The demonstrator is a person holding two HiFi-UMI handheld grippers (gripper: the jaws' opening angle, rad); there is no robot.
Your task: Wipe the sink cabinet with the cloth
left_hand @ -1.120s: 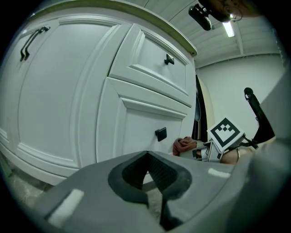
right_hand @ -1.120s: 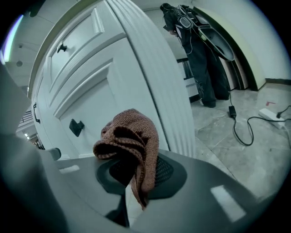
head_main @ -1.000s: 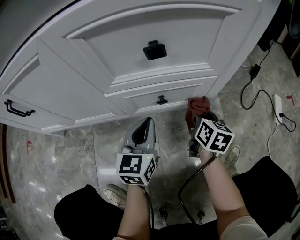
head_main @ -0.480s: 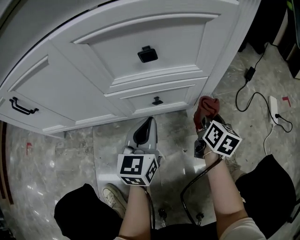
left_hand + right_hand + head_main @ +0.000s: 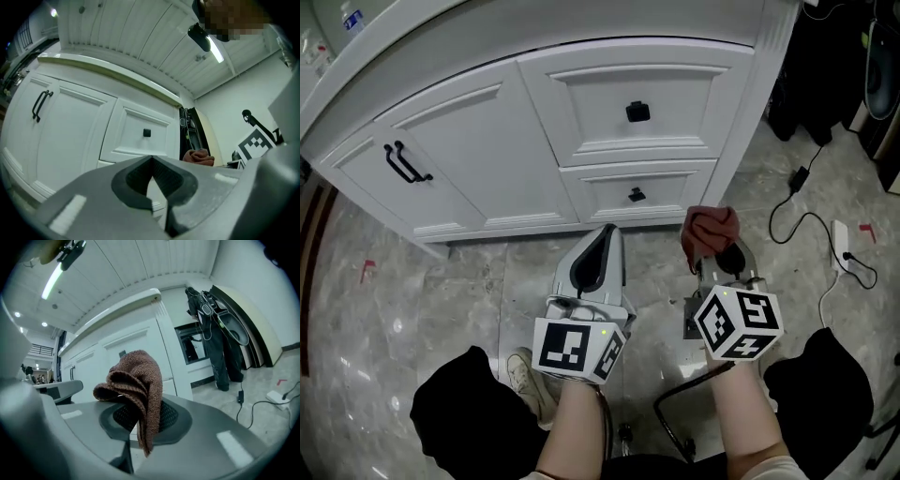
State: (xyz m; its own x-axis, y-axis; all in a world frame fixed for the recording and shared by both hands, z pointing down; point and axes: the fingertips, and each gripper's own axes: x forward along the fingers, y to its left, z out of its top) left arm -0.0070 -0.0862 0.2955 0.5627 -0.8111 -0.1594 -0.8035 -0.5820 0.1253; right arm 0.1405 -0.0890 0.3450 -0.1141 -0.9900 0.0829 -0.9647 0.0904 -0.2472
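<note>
A grey marble floor (image 5: 412, 281) is stretching out in front of the white sink cabinet (image 5: 469, 141), and a black cable (image 5: 797, 217) is trailing across the tiles beyond the cabinet's right end.

A second ago the cloth (image 5: 710, 228) was pressing against the cabinet's bottom right corner, just right of the lower drawer (image 5: 666, 178). Now it is hanging clear of the cabinet front, over the floor in front of that same corner, with open tile showing between cloth and woodwork. The head view is also taking in much more of the cabinet than before, including the left door and its black handle (image 5: 403, 161). Judging by this, one wiping pass at the corner is ending and the person is backing off, either to pick the next patch or to finish. Most of the cabinet front is lying to the left of where the cloth was working.

The right gripper (image 5: 140, 414) is pinching the reddish-brown cloth. Its jaws are closing tightly on a fold, with a bunched lobe standing up above them and a short tail drooping below. The cloth is touching nothing but this gripper.

The left gripper (image 5: 151, 163) is hovering in front of the cabinet's lower drawer, apart from it. Its jaws are pressing together at the tips, with nothing between them, and only the white drawer front is showing through the hollow of the pads. It is taking no part in the wiping for now.
</note>
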